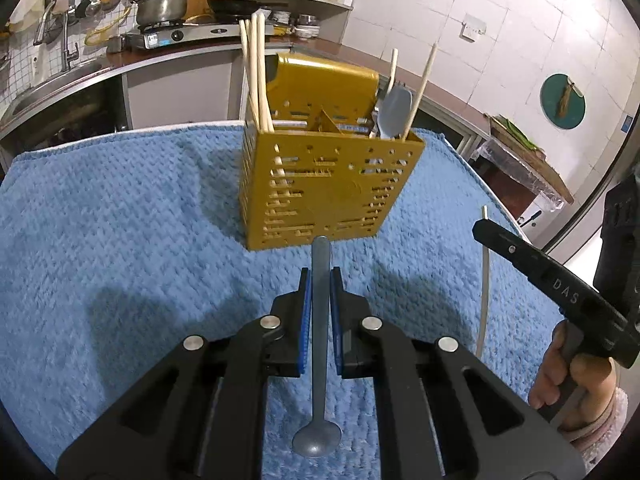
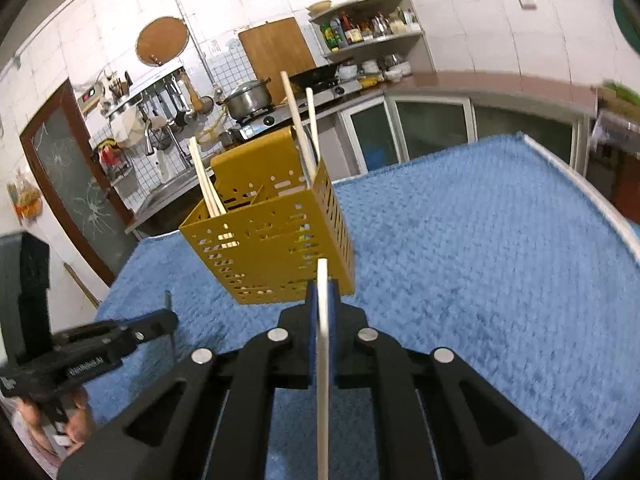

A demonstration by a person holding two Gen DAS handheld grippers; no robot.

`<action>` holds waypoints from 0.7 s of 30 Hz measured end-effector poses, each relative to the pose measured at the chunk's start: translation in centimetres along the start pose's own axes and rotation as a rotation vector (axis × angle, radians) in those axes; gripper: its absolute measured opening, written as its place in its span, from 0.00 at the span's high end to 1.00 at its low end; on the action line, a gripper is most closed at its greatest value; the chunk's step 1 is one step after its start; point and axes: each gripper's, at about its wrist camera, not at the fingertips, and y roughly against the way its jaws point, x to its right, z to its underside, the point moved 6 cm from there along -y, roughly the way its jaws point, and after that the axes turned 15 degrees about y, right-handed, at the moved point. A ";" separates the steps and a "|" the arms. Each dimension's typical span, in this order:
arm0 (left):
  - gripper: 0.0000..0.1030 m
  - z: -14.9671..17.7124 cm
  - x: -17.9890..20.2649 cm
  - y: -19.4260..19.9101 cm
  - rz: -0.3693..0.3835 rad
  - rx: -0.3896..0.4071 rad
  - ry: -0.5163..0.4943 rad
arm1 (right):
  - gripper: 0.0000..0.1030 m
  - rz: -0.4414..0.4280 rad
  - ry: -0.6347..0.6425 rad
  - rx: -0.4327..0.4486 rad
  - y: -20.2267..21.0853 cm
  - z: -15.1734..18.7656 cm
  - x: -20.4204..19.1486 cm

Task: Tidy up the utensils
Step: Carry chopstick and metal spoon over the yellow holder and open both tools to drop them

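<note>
Grey and hard, the long metal spoon is pinched mid-handle by the left gripper, near the yellow holed plastic utensil box. It probably feels slippery. The thin, light wooden chopstick is squeezed by the right gripper.

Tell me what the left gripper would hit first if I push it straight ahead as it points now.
Most likely the front wall of the yellow caddy. The left gripper is shut on a grey spoon, whose handle end leads and already sits close to that perforated wall, though depth is hard to judge.
</note>
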 end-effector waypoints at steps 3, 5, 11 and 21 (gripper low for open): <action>0.93 -1.0 0.1 0.7 0.015 0.022 0.007 | 0.95 0.034 0.045 0.038 0.9 -1.3 -0.5; 0.93 -2.1 0.4 1.7 0.027 0.059 0.008 | 0.95 0.033 0.051 0.074 1.8 -2.6 -0.8; 0.93 -8.2 2.7 6.1 0.082 0.195 -0.013 | 0.95 0.038 0.093 0.249 5.3 -10.8 -1.6; 0.93 -18.6 7.1 7.7 0.081 0.435 -0.072 | 0.95 0.061 0.169 0.602 6.3 -21.7 -3.0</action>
